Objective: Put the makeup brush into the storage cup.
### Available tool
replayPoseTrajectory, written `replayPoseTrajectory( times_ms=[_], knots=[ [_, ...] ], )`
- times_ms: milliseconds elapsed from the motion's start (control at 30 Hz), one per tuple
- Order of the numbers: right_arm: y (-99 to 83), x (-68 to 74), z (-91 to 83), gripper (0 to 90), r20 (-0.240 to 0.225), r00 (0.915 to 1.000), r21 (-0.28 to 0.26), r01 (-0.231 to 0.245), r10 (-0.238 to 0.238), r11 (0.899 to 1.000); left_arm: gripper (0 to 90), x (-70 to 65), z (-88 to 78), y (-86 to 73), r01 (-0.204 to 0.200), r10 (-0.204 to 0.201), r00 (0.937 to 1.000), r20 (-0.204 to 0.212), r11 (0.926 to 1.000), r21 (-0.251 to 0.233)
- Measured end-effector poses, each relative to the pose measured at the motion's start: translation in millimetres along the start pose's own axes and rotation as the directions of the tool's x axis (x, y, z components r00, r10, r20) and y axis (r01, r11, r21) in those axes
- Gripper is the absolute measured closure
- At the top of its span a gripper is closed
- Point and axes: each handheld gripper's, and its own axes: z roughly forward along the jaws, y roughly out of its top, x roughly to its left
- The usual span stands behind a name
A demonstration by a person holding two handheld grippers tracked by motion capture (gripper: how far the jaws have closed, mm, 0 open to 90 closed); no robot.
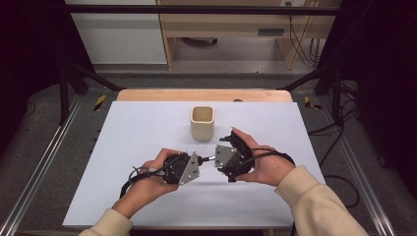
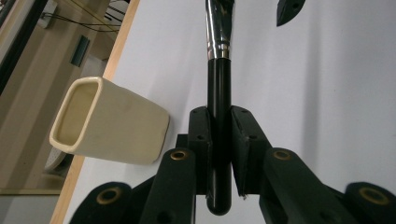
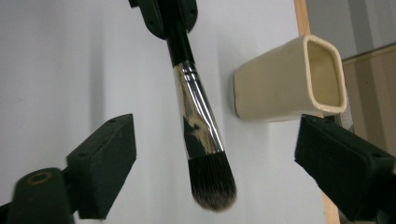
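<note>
A makeup brush [image 2: 218,70] with a black handle, a shiny metal ferrule and dark bristles [image 3: 212,184] hangs level above the white table top. My left gripper [image 2: 219,121] is shut on its handle, with the handle's end sticking out behind the jaws. In the high view the left gripper [image 1: 199,164] and the right gripper [image 1: 222,160] face each other, the brush [image 1: 209,158] spanning the gap. My right gripper [image 3: 222,163] stands open; the bristle end lies between its wide-apart pads [image 3: 105,158] without touching them. A cream square cup [image 1: 202,122] stands upright just beyond the grippers.
The white board [image 1: 137,147] lies on a wooden table whose far edge [image 1: 204,94] shows behind the cup. Black frame bars and cables flank the table. Open board surface lies to the left, right and front of the hands.
</note>
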Motion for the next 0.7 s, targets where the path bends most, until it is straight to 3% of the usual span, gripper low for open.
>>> replayPoseTrajectory(
  times_ms=[200,267,333,500,700],
  knots=[
    [-5.5,-0.5,-4.2,6.2,0.011,0.9991,-0.012,-0.040,0.040,0.999,78.8,1.2,0.0,-7.4,0.041,-0.042,0.9990,-0.015,0.9991,-0.008],
    [-9.7,-0.9,-6.2,5.7,0.008,0.9976,-0.030,-0.068,0.068,0.997,78.8,2.1,-1.0,-10.8,0.056,-0.056,0.9981,-0.025,0.9984,-0.006],
    [-16.4,-1.2,-7.5,5.2,0.037,0.9930,-0.013,-0.111,0.112,0.994,78.7,4.3,-2.9,-14.8,0.070,-0.070,0.9969,-0.036,0.9975,-0.008],
    [-35.4,3.8,-10.5,4.7,0.092,0.9702,-0.020,-0.223,0.224,0.975,78.8,10.4,-7.6,-23.7,0.135,-0.137,0.9889,-0.058,0.9904,-0.030],
    [-63.2,19.0,-1.1,5.1,0.080,0.9365,-0.032,-0.340,0.342,0.940,78.8,17.4,-10.6,-26.5,0.188,-0.193,0.9783,-0.077,0.9801,-0.064]
  ],
)
